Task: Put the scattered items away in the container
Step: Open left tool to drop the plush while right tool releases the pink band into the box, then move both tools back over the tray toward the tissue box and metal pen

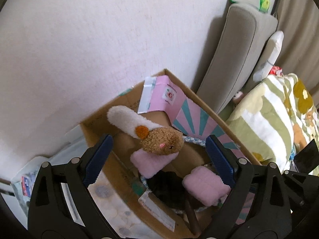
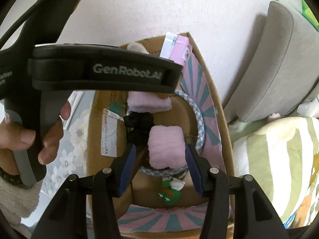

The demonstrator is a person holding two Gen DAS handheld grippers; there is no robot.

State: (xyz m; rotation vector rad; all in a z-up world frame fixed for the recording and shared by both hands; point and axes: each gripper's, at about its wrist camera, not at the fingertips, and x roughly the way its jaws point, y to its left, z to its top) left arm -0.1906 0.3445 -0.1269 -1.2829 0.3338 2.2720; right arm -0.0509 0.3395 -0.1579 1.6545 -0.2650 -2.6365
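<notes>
Box (image 1: 201, 99) is the whole story rn, cardboard one shoved against the wall, flaps up, pink/teal lining inside. Both grippers hang right above its open top, looking down in.

Left gripper (image 1: 159, 155): jaws spread wide, nothing between the pads. Plush toy (image 1: 159, 139) (brown head, long white bit, pink part) sits inside the box towards the wall-side edge, dead ahead of that gripper, long axis running diagonal from the box's left wall corner in towards the middle. Imo it's already dropped, not held.

Right gripper (image 2: 161, 165): jaws also apart, straddling a pink fluffy block (image 2: 165, 147) w/o visibly touching it. Can't tell for sure if the pads graze it. Block lies mid-box on a blue-white rope ring (image 2: 199, 115), next to something black (image 2: 139, 127), prob another soft thing. Small green frog figure (image 2: 169, 193) sits near the box's near edge, below the right gripper.

Right one's closer to the block, so any next move there is its job, I'd guess.
</notes>
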